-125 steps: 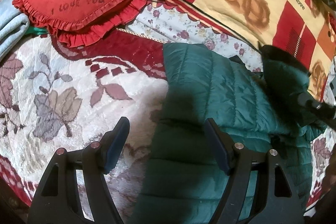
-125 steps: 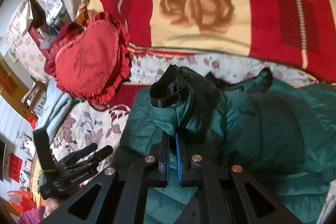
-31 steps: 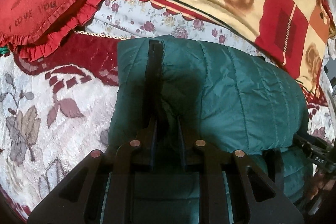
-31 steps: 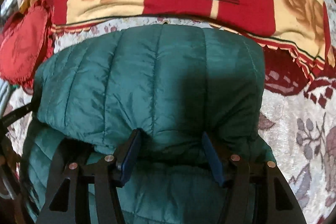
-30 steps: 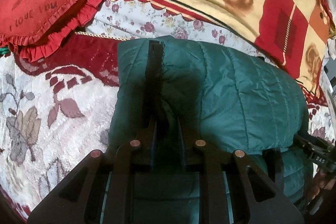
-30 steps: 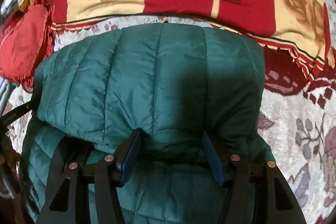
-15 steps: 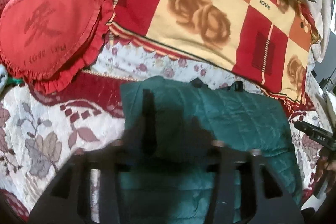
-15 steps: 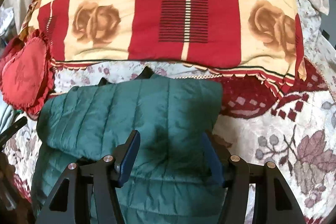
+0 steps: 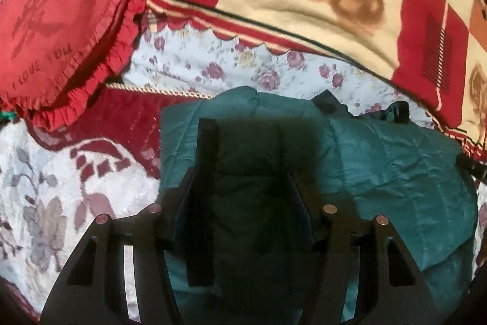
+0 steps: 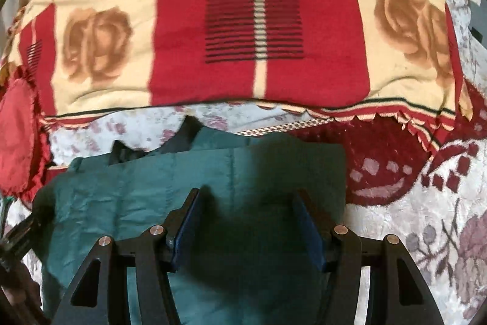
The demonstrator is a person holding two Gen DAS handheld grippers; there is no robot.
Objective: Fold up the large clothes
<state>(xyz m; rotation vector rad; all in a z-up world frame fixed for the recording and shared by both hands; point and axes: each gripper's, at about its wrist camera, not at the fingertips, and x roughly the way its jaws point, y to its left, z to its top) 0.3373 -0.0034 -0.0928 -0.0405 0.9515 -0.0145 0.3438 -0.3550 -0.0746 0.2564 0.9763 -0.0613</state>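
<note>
A dark green quilted puffer jacket (image 9: 395, 172) lies folded on the bed, its top layer doubled over the lower part. It also shows in the right wrist view (image 10: 146, 197). My left gripper (image 9: 243, 197) hangs open and empty above the jacket's left half. My right gripper (image 10: 246, 218) hangs open and empty above the jacket's right half. A dark collar or hood edge (image 9: 395, 110) pokes out at the jacket's far side.
A red heart-shaped cushion (image 9: 57, 20) lies at the far left. A red and cream rose-patterned blanket (image 10: 258, 20) is piled along the far side. The floral bedspread (image 9: 45, 197) shows to the left of the jacket and in the right wrist view (image 10: 426, 218) to its right.
My left gripper was shut on the jacket's edge a second ago and has opened and let go. Both grippers have lifted back, and the jacket now lies folded over.
</note>
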